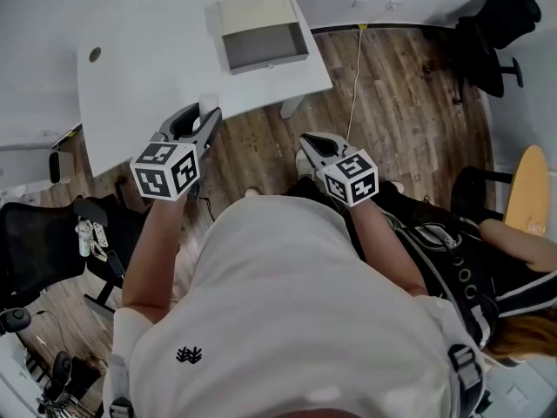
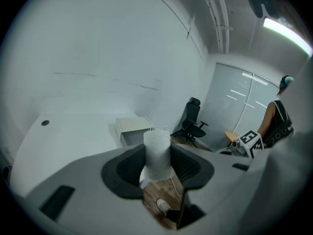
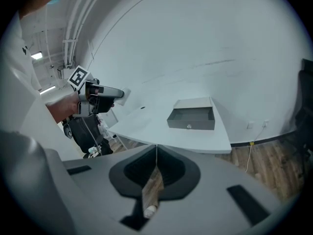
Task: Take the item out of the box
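Note:
The box [image 1: 261, 33] lies open and looks empty on the white table [image 1: 157, 59]: a grey tray with a beige lid behind it. It also shows in the left gripper view [image 2: 133, 129] and the right gripper view [image 3: 191, 116]. My left gripper [image 1: 209, 116] is off the table's front edge, over the wooden floor, and shut on a white wrapped roll [image 2: 157, 146] that stands up between its pads. From the right gripper view, the left gripper [image 3: 115, 93] carries that white roll [image 3: 123, 96]. My right gripper [image 1: 306, 143] hovers over the floor, shut and holding nothing [image 3: 155, 148].
A black office chair [image 1: 496, 24] stands at the far right, another black chair [image 1: 35, 242] at the left. A second person [image 1: 513, 251] sits at the right beside an orange stool [image 1: 531, 190]. A yellow cable [image 1: 355, 77] runs across the floor.

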A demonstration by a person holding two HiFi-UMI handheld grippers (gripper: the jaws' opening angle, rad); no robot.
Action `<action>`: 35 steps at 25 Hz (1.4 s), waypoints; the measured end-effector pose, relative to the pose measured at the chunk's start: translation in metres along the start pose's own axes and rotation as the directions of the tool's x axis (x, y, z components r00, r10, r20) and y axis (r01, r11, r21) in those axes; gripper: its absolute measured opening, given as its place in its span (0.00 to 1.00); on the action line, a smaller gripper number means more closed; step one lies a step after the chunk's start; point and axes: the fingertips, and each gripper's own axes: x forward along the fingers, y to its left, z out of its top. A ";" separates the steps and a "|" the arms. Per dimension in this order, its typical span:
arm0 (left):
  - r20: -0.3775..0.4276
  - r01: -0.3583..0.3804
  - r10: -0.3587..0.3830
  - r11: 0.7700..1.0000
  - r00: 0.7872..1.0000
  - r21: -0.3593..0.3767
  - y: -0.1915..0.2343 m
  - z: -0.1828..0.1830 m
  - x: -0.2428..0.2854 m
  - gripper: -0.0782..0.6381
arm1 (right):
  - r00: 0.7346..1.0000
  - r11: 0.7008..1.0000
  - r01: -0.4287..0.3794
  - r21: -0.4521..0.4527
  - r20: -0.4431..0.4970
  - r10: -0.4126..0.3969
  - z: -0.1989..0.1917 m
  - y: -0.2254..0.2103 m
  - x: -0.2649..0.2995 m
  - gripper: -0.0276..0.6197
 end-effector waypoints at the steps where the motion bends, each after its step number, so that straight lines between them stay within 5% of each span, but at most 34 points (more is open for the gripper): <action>1: 0.004 0.007 -0.007 1.000 1.000 0.001 -0.001 -0.002 -0.008 0.35 | 1.000 1.000 0.006 0.004 0.002 -0.006 -0.001 0.007 0.001 0.06; 35: 0.078 0.110 -0.112 0.993 0.991 0.028 -0.051 -0.032 -0.094 0.35 | 0.999 0.997 0.026 -0.070 0.049 -0.022 -0.001 0.082 -0.025 0.06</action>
